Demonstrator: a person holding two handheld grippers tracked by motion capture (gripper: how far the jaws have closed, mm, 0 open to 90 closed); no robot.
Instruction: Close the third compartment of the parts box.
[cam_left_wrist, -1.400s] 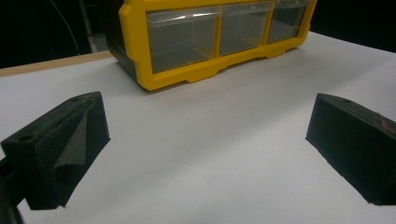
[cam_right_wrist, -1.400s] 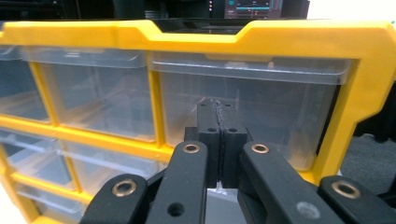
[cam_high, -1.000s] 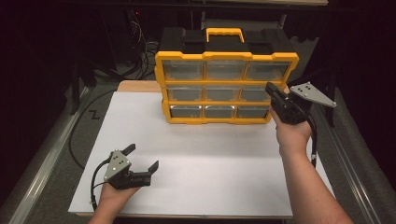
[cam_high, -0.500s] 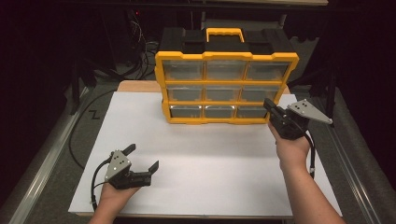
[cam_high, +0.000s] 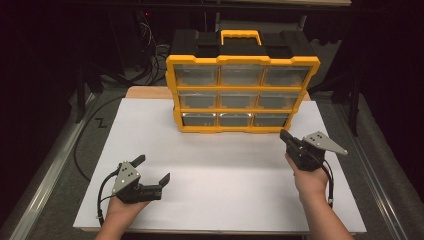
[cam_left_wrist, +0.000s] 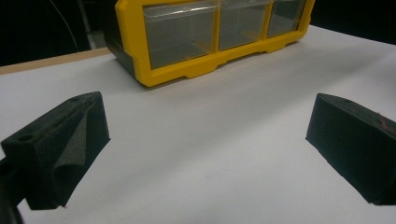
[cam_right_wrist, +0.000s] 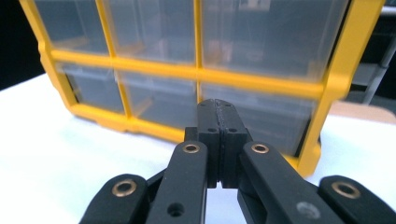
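Right gripper (cam_high: 285, 136) pulled back from the lower-right drawer (cam_high: 270, 119) of the yellow organizer (cam_high: 242, 94) since a second ago — now down near the surface (cam_high: 220, 165), just off the cabinet's right front corner, fingers pressed together with nothing between, as seen in the right gripper view (cam_right_wrist: 218, 112). Left gripper (cam_high: 152, 169) unchanged, resting at the near-left of the white sheet, fingers (cam_left_wrist: 60, 149) spread wide and empty, well apart from the organizer. Organizer upright at the far middle of the surface, nine clear drawers in three rows, all flush with the frame, black top with yellow handle (cam_high: 241, 36). Probably between steps — either a drawer just pushed shut or a fresh approach about to start. To pull a drawer: open the right fingers first, come in level at the drawer's front lip, draw straight out, steady the cabinet with the left so it doesn't slide. Around: dark cables (cam_high: 82, 150) along the left edge, metal rail beside them, nothing lying between grippers and cabinet. Drawer contents too blurred to tell.
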